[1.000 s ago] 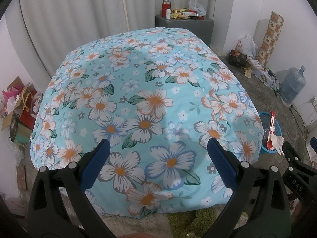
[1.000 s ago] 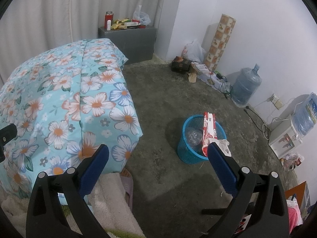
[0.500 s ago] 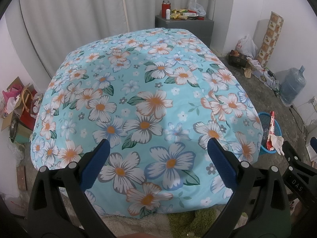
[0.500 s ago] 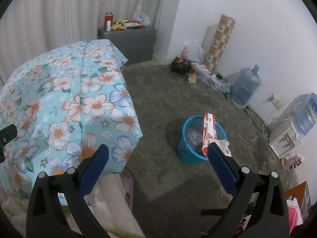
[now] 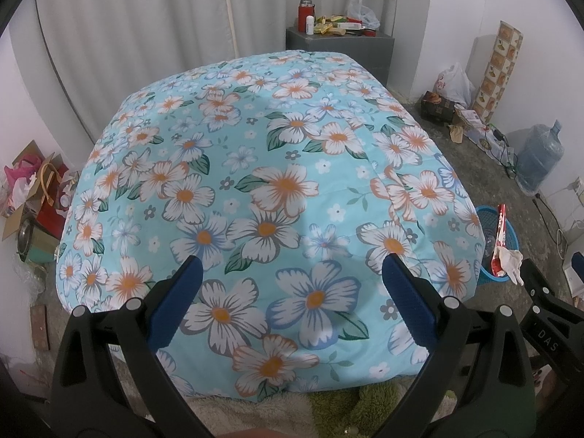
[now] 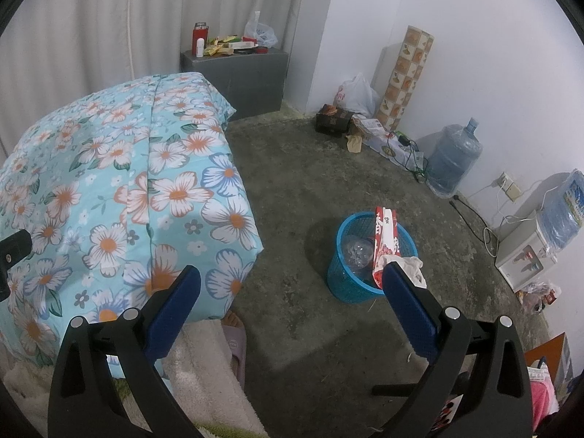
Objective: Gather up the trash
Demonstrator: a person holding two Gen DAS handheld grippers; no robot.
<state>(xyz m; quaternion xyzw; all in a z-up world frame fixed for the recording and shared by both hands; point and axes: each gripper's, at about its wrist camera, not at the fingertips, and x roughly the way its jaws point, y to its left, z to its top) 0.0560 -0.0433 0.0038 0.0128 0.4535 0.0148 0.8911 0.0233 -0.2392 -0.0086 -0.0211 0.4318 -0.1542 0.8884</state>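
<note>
Floral bedspread (image 5: 277, 197), concrete floor (image 6: 292, 189), blue trash basket (image 6: 343, 284), both jaws released, empty

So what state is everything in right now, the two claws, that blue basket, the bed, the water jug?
Left claw: open, empty, over the bed.
Right claw: open, empty, above the floor.
Blue basket: upright on the floor, holding trash.
Red-and-white wrapper: sticking up out of the basket.
Clear plastic bottle: lying inside the basket.
Floral bedcover: spread flat over the bed.
Water jug: upright by the wall, capped.
</note>
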